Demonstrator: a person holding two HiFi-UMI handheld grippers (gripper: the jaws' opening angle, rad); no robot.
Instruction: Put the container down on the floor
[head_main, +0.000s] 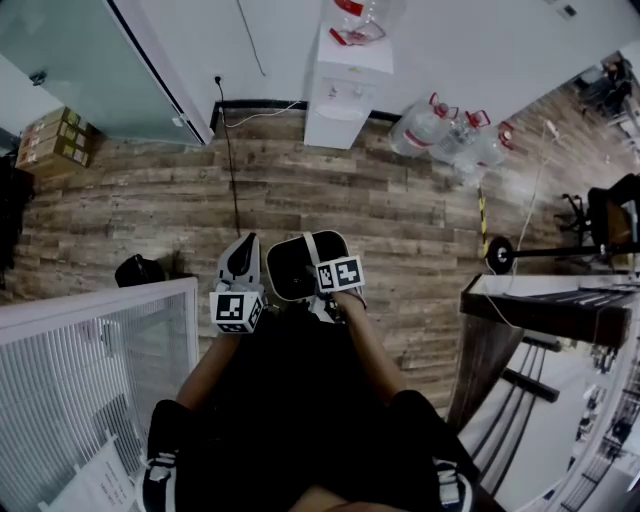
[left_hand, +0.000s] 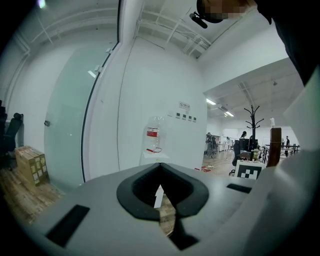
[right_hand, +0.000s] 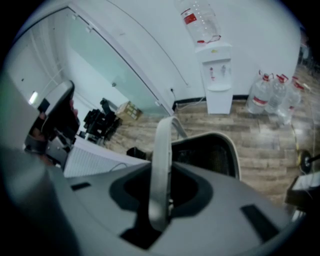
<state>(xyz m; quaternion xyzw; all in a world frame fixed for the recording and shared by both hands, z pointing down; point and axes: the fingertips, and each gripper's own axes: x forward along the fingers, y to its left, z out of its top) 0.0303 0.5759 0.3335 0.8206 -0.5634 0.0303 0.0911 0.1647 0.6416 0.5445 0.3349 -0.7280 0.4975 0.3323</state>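
Observation:
The container (head_main: 296, 268) is a black bucket with a white rim and a white bail handle (head_main: 312, 248). It hangs above the wooden floor in front of the person. My right gripper (head_main: 322, 285) is shut on that handle. In the right gripper view the handle (right_hand: 161, 165) runs upright between the jaws, with the container's mouth (right_hand: 210, 155) just beyond. My left gripper (head_main: 242, 256) is close beside the container on its left, pointing away from the person, and its jaws look closed with nothing in them. In the left gripper view the left gripper (left_hand: 160, 169) faces a white wall.
A white water dispenser (head_main: 345, 85) stands at the far wall with several water bottles (head_main: 455, 135) on the floor to its right. A cable (head_main: 232, 170) crosses the floor. A white ribbed panel (head_main: 90, 380) is at the near left, a dark desk (head_main: 545, 300) at the right, cardboard boxes (head_main: 55, 140) at the far left.

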